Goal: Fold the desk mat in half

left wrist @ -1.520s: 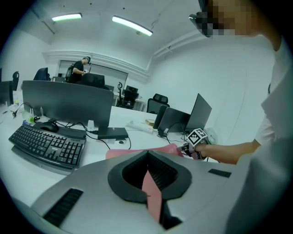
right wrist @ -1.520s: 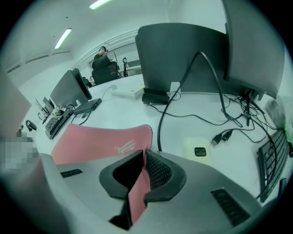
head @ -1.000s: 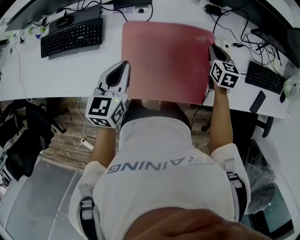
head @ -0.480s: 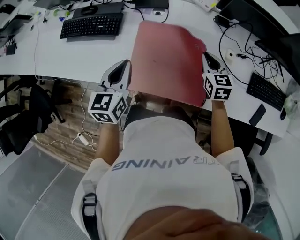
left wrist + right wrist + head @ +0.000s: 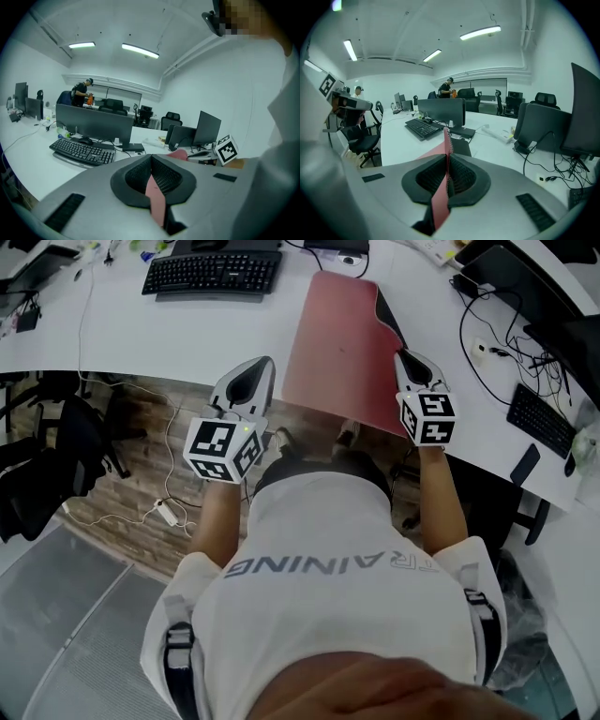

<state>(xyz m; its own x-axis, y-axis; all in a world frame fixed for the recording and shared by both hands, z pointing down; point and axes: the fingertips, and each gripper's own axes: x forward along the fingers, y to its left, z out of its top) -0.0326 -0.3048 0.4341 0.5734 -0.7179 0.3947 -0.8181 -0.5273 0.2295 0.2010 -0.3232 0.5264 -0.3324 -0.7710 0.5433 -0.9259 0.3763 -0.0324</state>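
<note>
The pink desk mat (image 5: 339, 348) lies on the white desk (image 5: 141, 334), its near edge hanging past the desk front. Along its right side the black underside (image 5: 387, 313) shows, turned up. My right gripper (image 5: 413, 371) is at the mat's near right corner. In the right gripper view it (image 5: 446, 164) is shut on a thin pink strip of mat (image 5: 439, 202). My left gripper (image 5: 253, 376) hangs over the desk front beside the mat's near left corner. In the left gripper view it (image 5: 151, 164) pinches a pink strip of mat (image 5: 155, 199).
A black keyboard (image 5: 212, 273) lies at the back left of the desk. Cables (image 5: 487, 343), a second keyboard (image 5: 539, 413) and a dark phone (image 5: 525, 463) are to the right. Below the desk edge are a black chair (image 5: 56, 456) and a power strip (image 5: 169, 514).
The mat's right side has risen and swung left, so the mat looks narrower and its black underside shows. Both grippers have kept their grip and drawn back toward the desk front.
</note>
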